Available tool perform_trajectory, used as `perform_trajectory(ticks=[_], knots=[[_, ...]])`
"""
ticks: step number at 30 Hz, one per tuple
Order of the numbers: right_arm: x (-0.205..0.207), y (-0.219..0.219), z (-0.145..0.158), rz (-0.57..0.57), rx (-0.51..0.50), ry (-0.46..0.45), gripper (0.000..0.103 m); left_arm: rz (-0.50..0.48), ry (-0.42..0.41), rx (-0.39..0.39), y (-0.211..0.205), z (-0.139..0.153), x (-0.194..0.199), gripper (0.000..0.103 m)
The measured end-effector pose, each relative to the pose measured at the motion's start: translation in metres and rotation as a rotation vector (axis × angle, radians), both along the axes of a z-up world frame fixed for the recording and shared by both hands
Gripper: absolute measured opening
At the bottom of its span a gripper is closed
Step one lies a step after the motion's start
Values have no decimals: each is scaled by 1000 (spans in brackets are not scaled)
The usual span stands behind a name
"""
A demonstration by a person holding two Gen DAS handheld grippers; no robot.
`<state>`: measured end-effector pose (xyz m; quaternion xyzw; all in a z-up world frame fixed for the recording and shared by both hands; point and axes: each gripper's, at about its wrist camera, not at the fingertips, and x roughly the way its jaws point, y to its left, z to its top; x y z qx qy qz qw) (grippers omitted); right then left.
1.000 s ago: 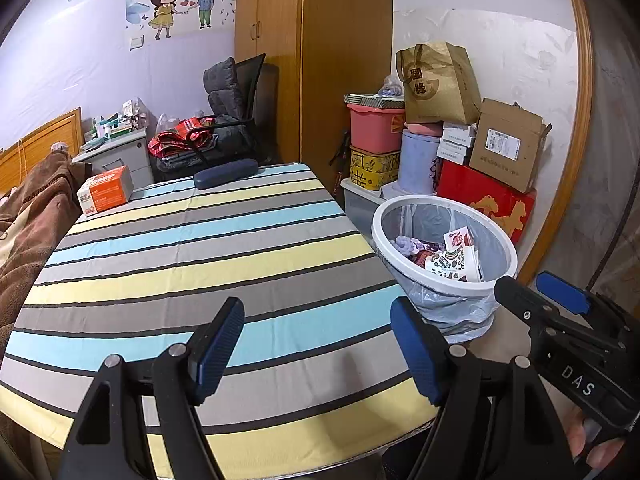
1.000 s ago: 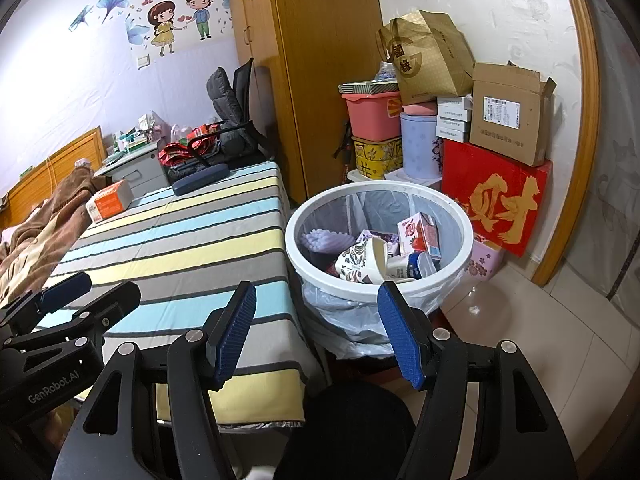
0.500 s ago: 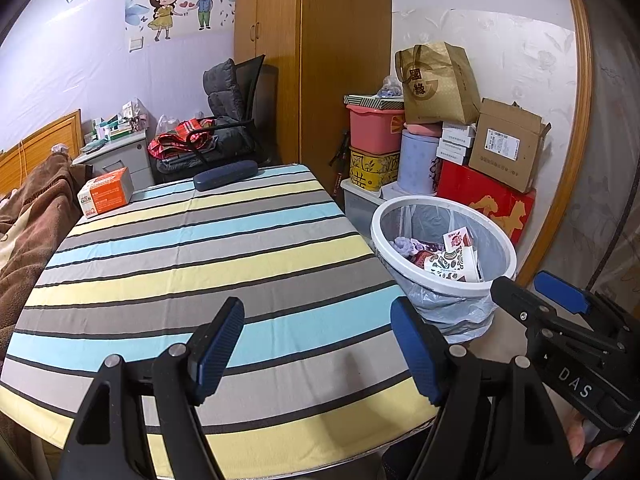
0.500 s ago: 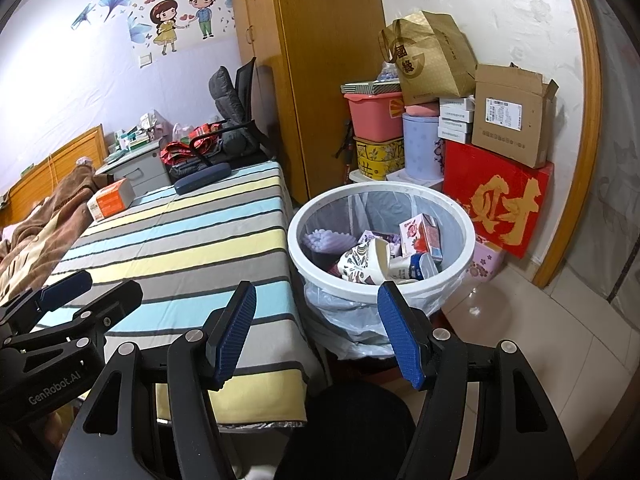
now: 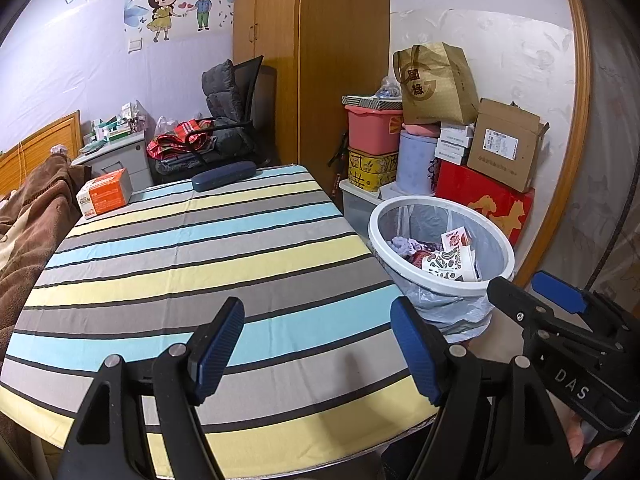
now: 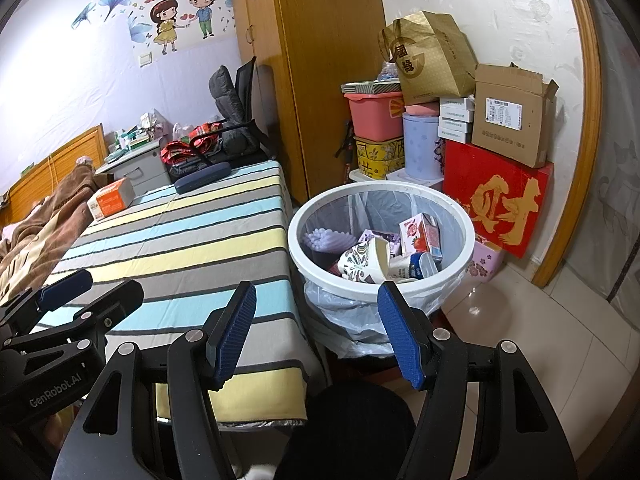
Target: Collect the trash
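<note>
A white round trash bin (image 6: pixel 298 246) lined with a plastic bag stands on the floor right of the striped table (image 6: pixel 180 232). It holds paper cups, a red carton (image 6: pixel 420 234) and other litter. It also shows in the left wrist view (image 5: pixel 502 272). My left gripper (image 5: pixel 318 344) is open and empty over the table's near edge. My right gripper (image 6: pixel 318 330) is open and empty, in front of the bin at the table's right edge. Each gripper shows at the side of the other's view.
An orange box (image 5: pixel 106 196) and a dark blue case (image 5: pixel 224 175) lie at the table's far end. Stacked boxes, tubs and a gold bag (image 6: pixel 432 56) stand behind the bin by a wooden wardrobe (image 6: pixel 320 60). A brown blanket (image 5: pixel 28 224) lies left.
The right gripper has drawn back slightly from the bin. The left gripper has barely moved. Both stay open and empty.
</note>
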<state>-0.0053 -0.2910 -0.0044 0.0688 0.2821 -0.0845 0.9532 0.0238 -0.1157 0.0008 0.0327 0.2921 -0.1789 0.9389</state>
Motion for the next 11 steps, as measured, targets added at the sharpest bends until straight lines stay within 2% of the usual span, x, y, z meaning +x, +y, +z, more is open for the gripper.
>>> perform_trajectory(ticks=[11], knots=[[-1, -1, -1, 0, 1, -2, 65, 0, 3, 3, -3, 0, -1, 77]])
